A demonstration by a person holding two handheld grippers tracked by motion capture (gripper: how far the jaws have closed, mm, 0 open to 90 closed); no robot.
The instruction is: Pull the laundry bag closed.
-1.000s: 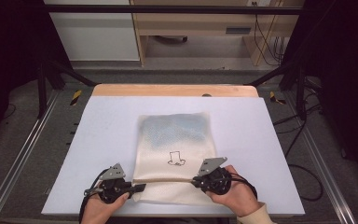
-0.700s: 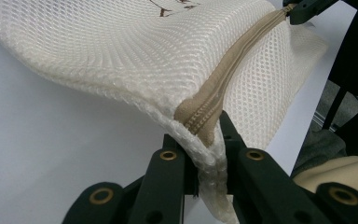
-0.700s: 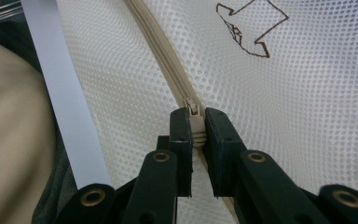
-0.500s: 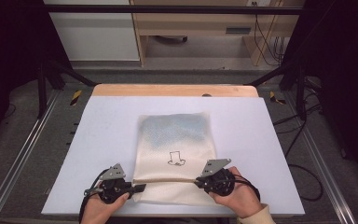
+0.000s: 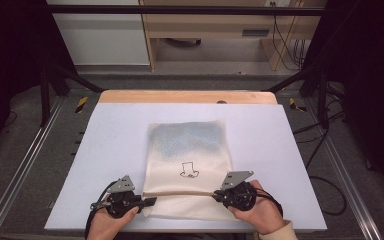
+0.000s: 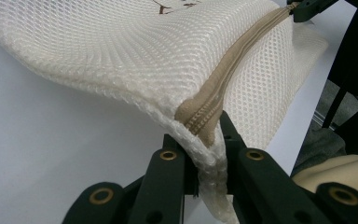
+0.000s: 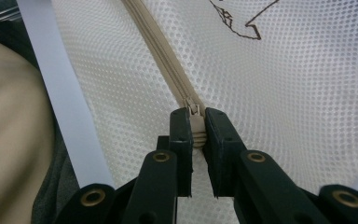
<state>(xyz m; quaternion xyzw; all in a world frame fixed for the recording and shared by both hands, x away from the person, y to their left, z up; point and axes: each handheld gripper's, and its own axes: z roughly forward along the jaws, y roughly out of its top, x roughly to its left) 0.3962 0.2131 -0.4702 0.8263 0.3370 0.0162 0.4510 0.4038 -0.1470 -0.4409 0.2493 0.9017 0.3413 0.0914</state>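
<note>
A cream mesh bag (image 5: pixel 187 165) with a small black drawing lies flat on the white table (image 5: pixel 105 135); a tan zipper (image 5: pixel 180 193) runs across its near end. My left gripper (image 5: pixel 149 202) is shut on the bag's left edge where the zipper ends, and the mesh (image 6: pixel 121 60) bunches between its jaws. My right gripper (image 5: pixel 216 196) is shut on the zipper pull (image 7: pixel 195 122) at the bag's right side. In the right gripper view the zipper (image 7: pixel 161 51) runs away from the jaws, closed. The left gripper view shows the right gripper (image 6: pixel 307 7) far off at the zipper's other end.
The table's wooden far edge (image 5: pixel 185 96) borders a dark floor with metal frame rails (image 5: pixel 20 165) on both sides. Cables (image 5: pixel 325 185) lie on the floor at the right. White table surface lies bare around the bag.
The right gripper has slid slightly rightward along the zipper line. The left gripper and bag have stayed in place.
</note>
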